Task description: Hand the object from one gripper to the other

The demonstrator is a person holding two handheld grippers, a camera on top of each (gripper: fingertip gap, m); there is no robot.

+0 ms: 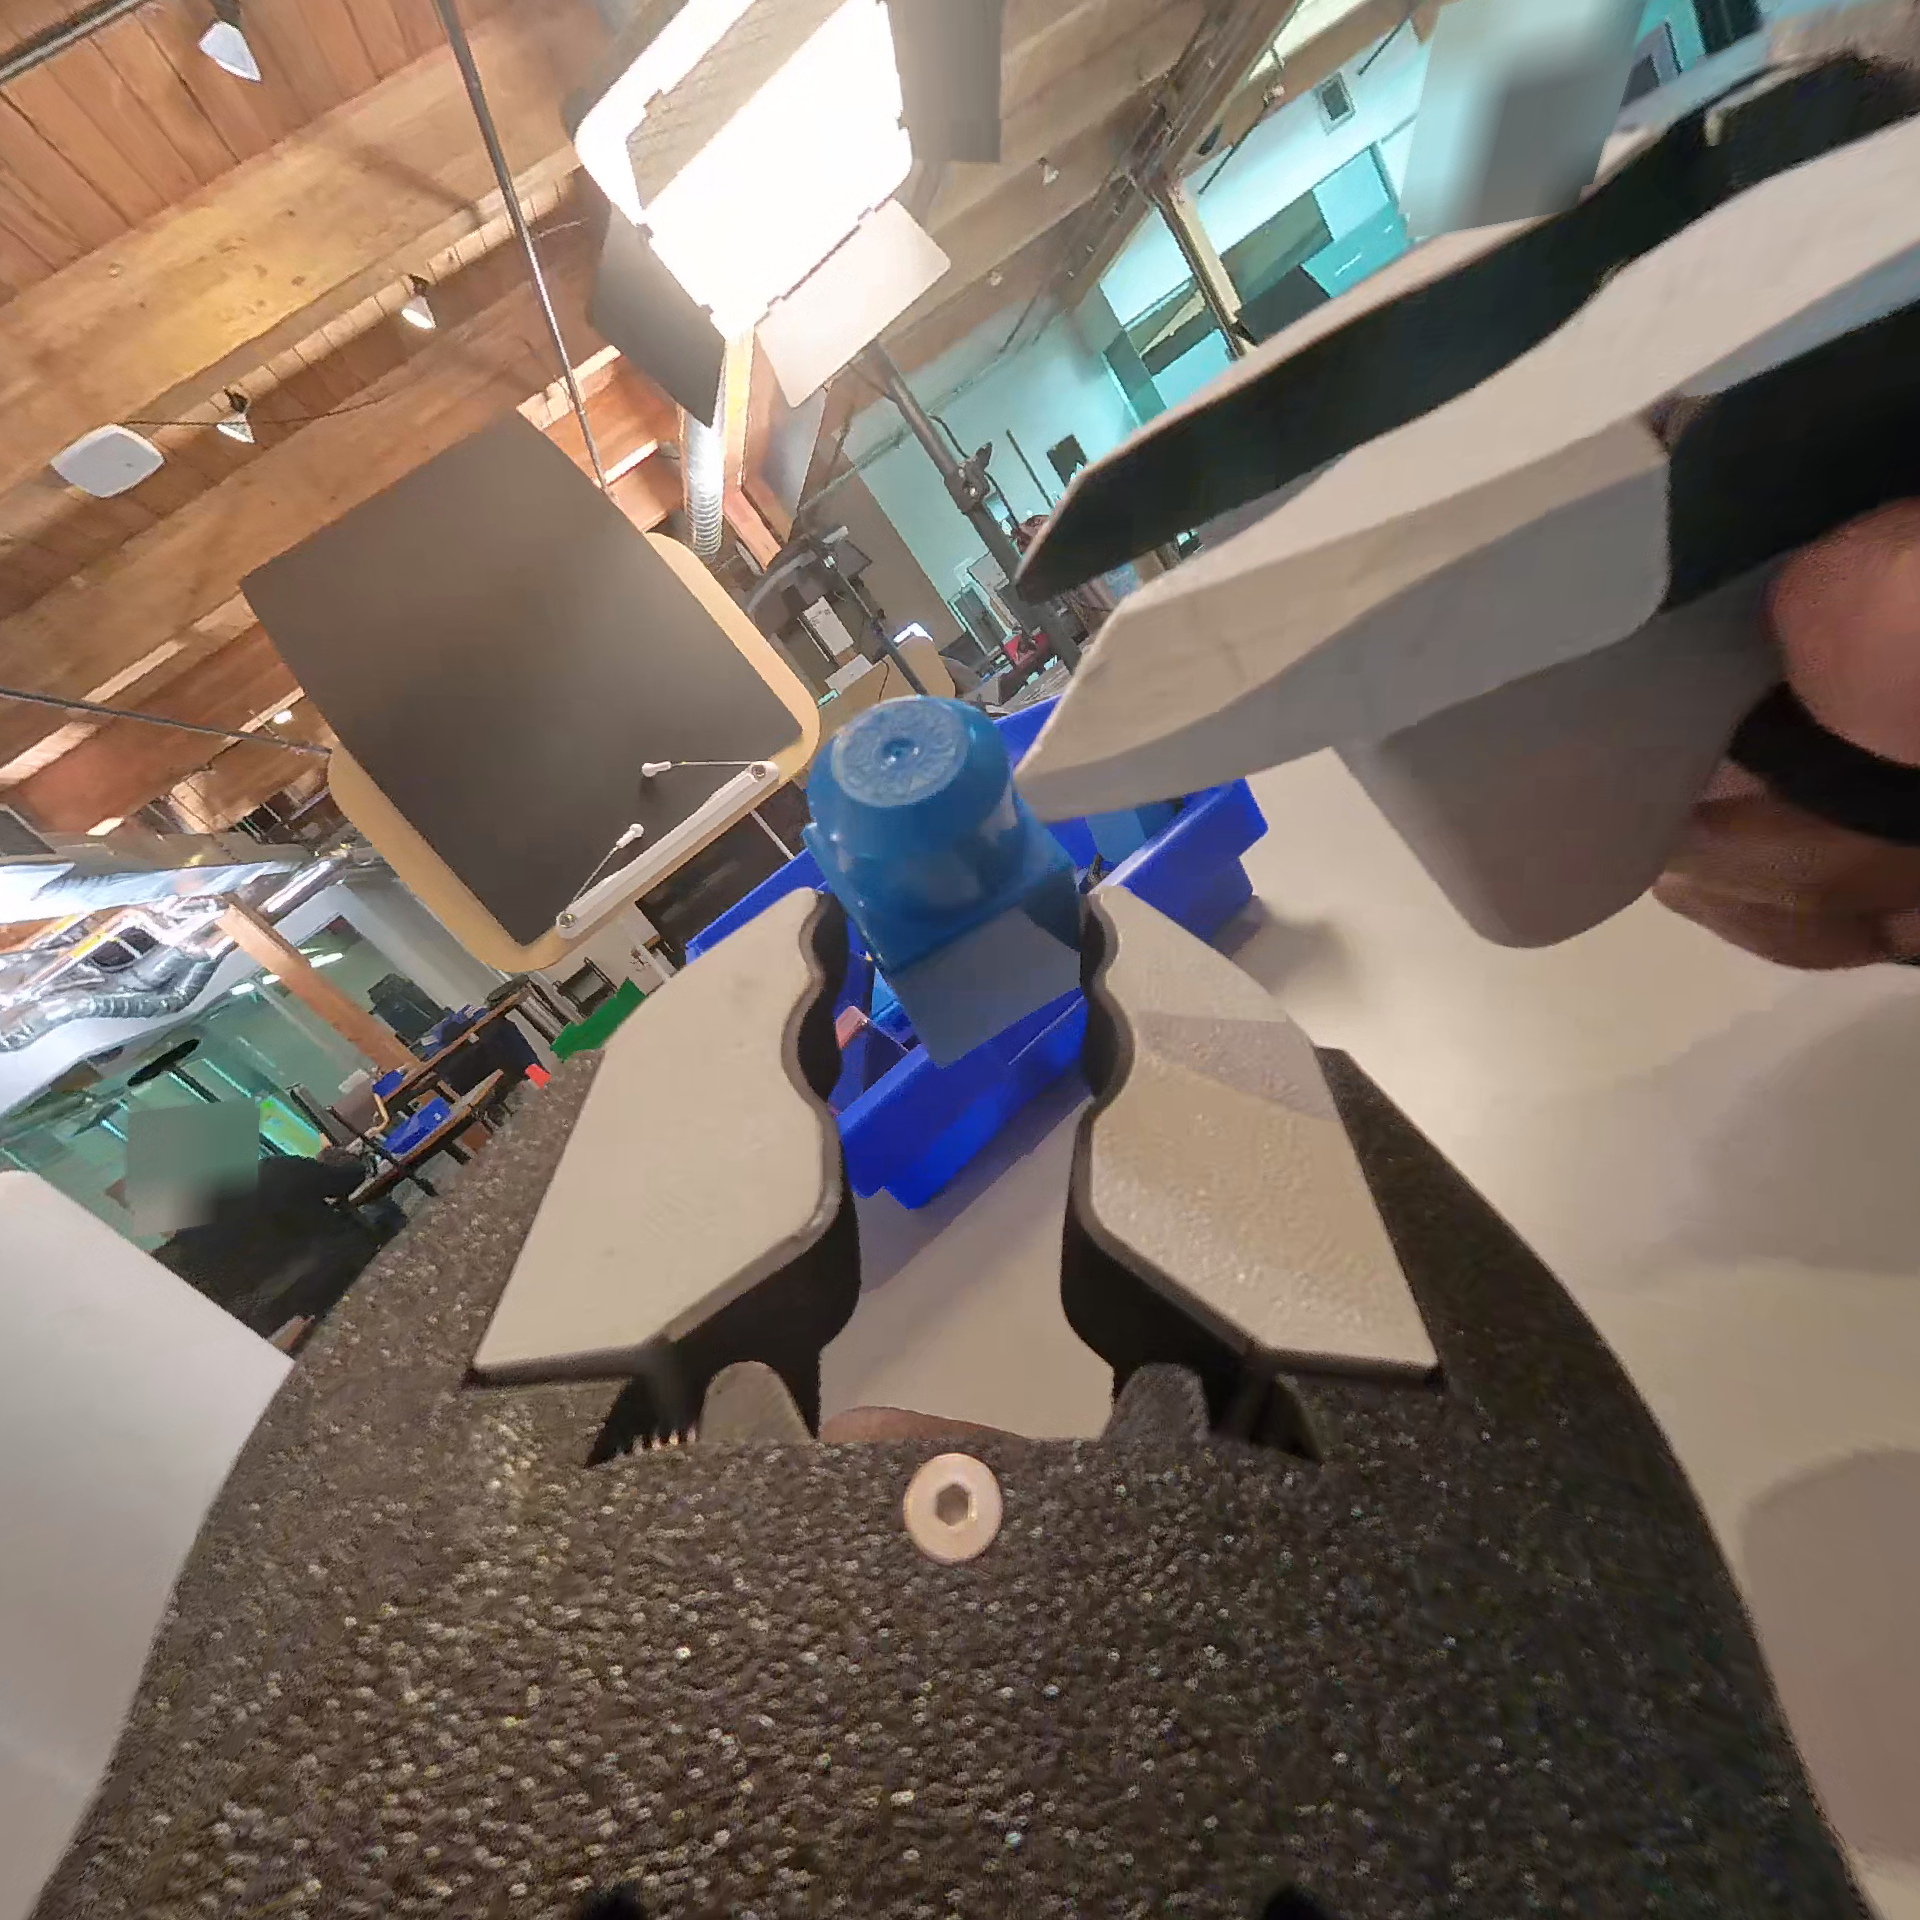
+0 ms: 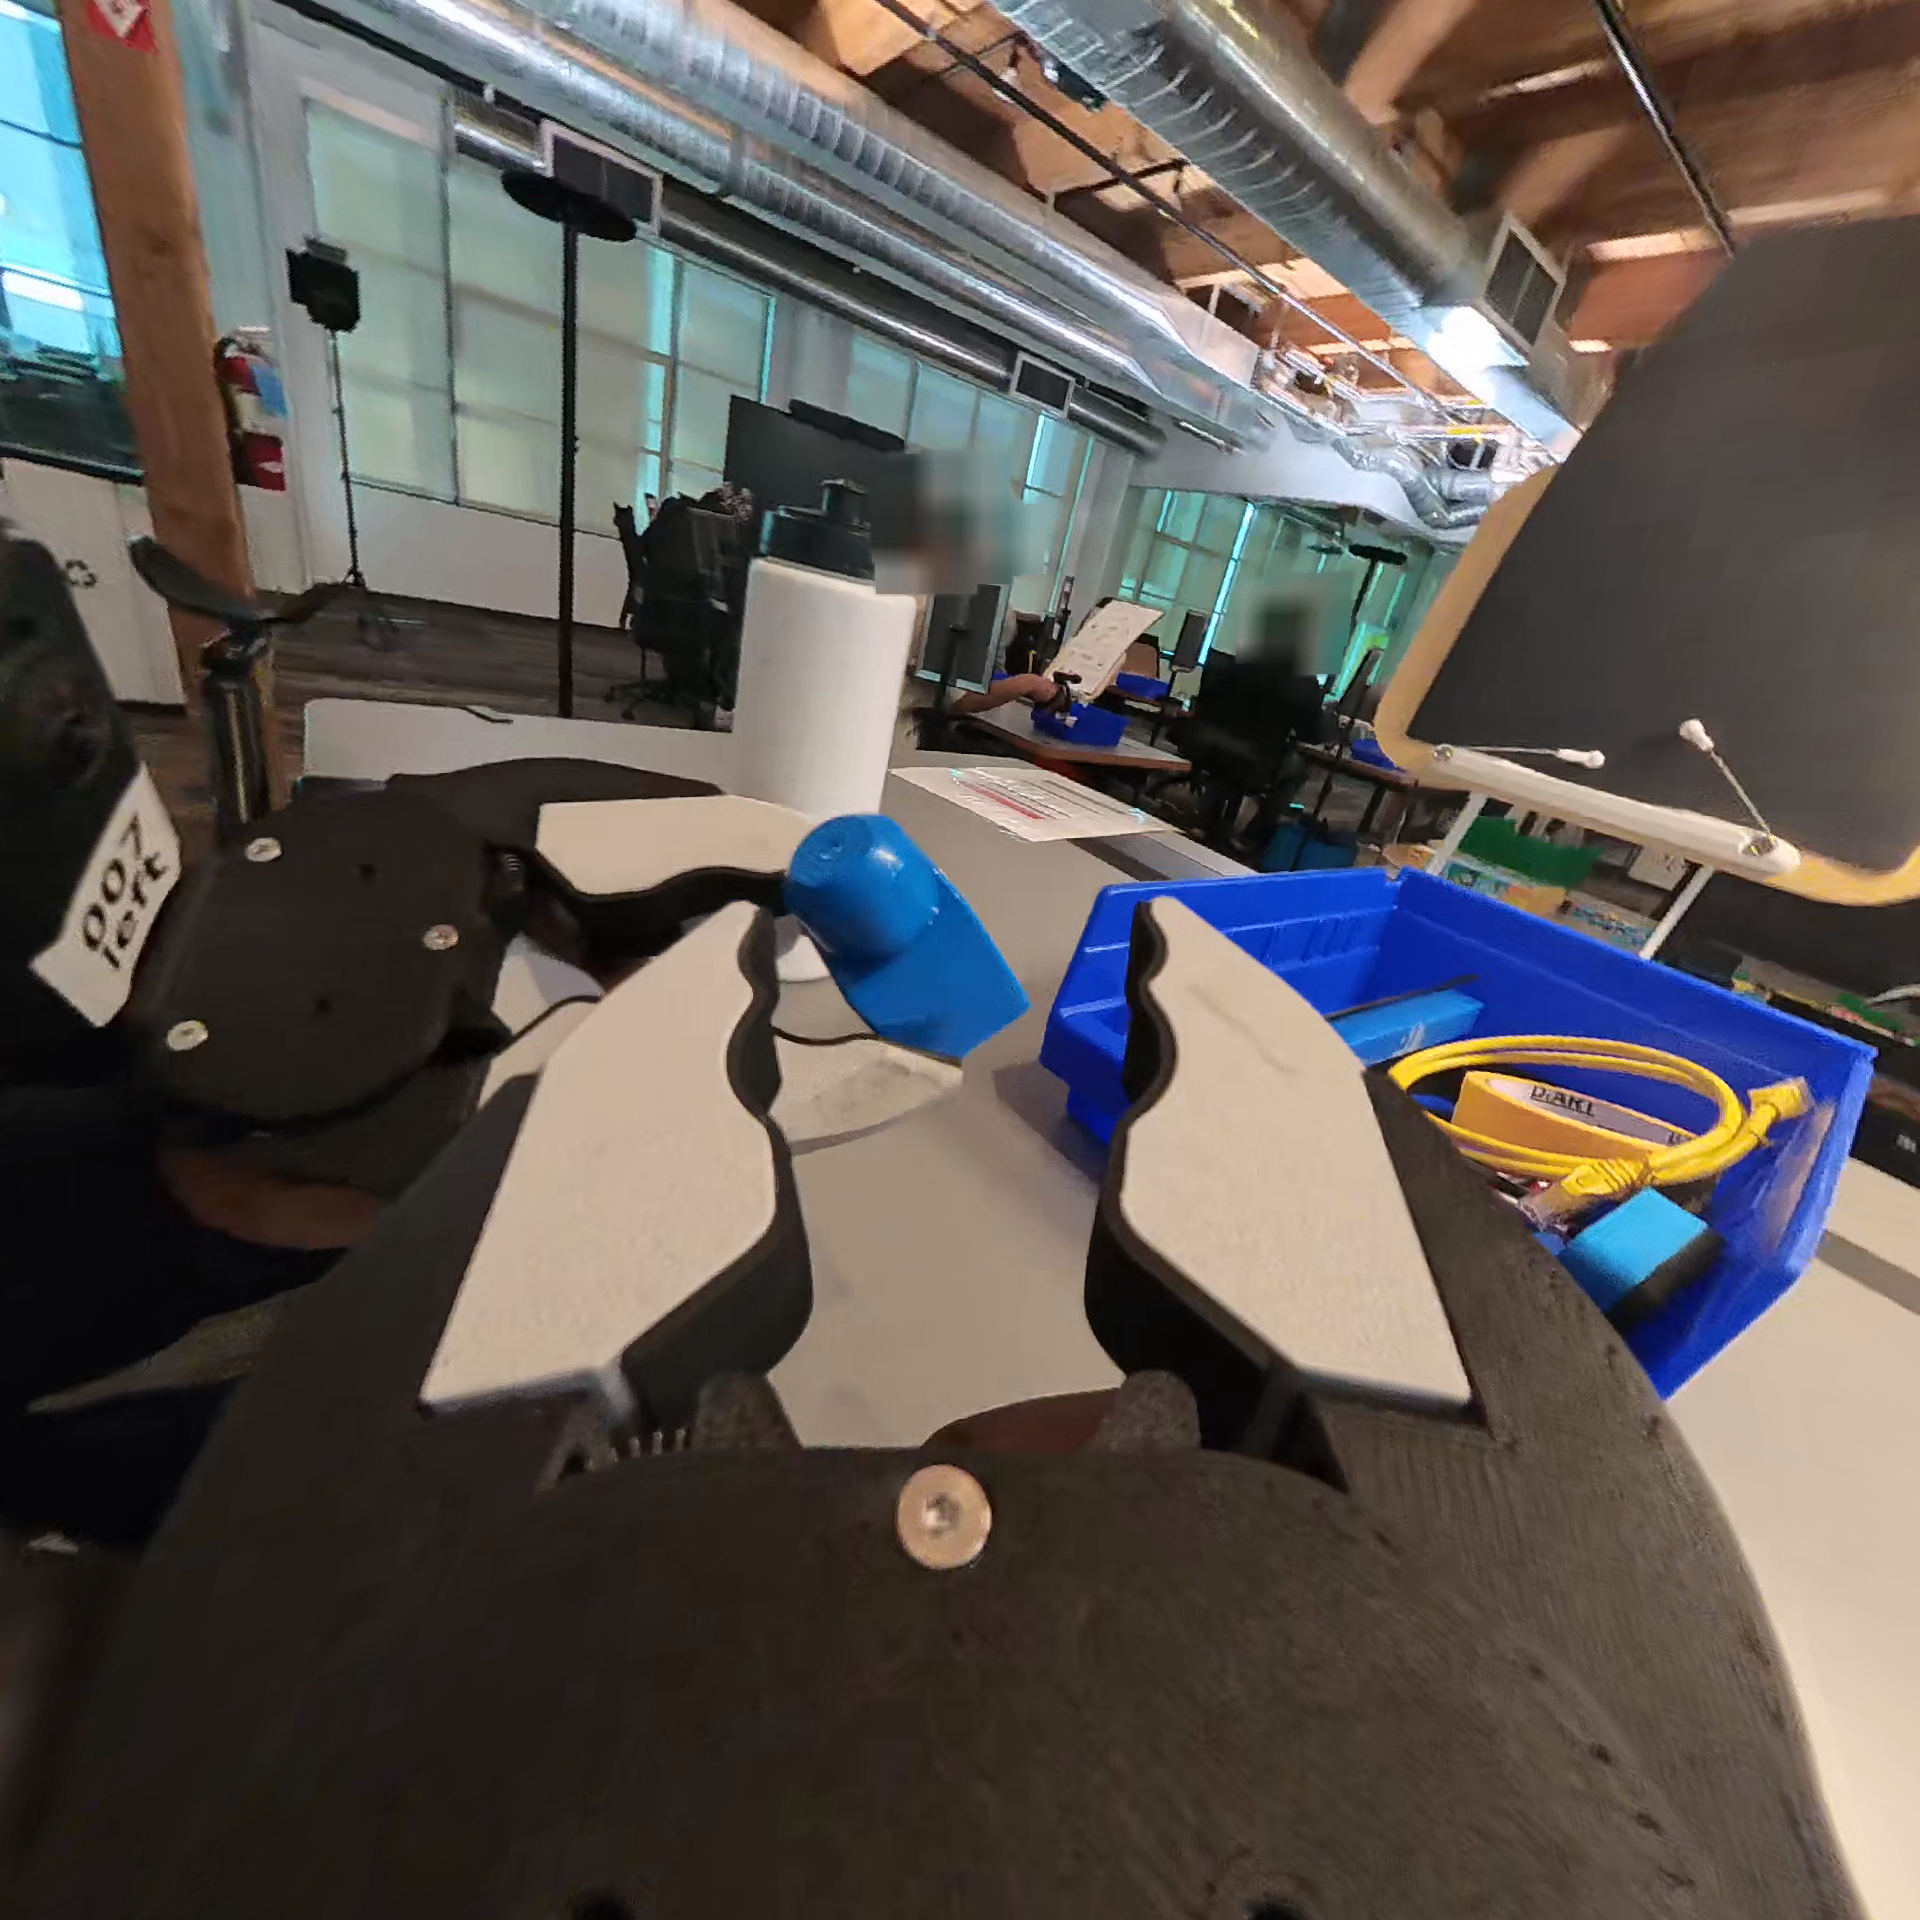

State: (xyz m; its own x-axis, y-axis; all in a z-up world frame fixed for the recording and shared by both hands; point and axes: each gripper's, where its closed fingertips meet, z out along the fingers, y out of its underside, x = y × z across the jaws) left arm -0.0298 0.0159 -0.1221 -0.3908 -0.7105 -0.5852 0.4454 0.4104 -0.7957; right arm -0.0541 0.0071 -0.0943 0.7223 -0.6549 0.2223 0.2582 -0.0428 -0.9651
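A blue plastic object (image 1: pixel 914 821) with a round domed head and a flat wedge base is gripped by its base between the fingertips of my left gripper (image 1: pixel 956 935), held above the table. My right gripper (image 1: pixel 1039 681) comes in from the upper right, jaws apart, its lower fingertip just beside the object's head. In the right wrist view the blue object (image 2: pixel 894 935) sticks out of the left gripper (image 2: pixel 774 883) and lies near the left fingertip of my open right gripper (image 2: pixel 951 925). The right gripper is not closed on it.
A blue bin (image 2: pixel 1558 935) stands on the grey table (image 2: pixel 1818 1507) to the right, holding a yellow cable (image 2: pixel 1621 1132), a tape roll and blue blocks; it also shows behind the object in the left wrist view (image 1: pixel 935 1143). A white cylinder (image 2: pixel 821 686) and a black board (image 2: pixel 1714 520) stand behind. Only a small space, under 4 cm, lies between the two pairs of fingers. The white cylinder (image 2: pixel 821 686) lies around 20 cm away from my left fingertips.
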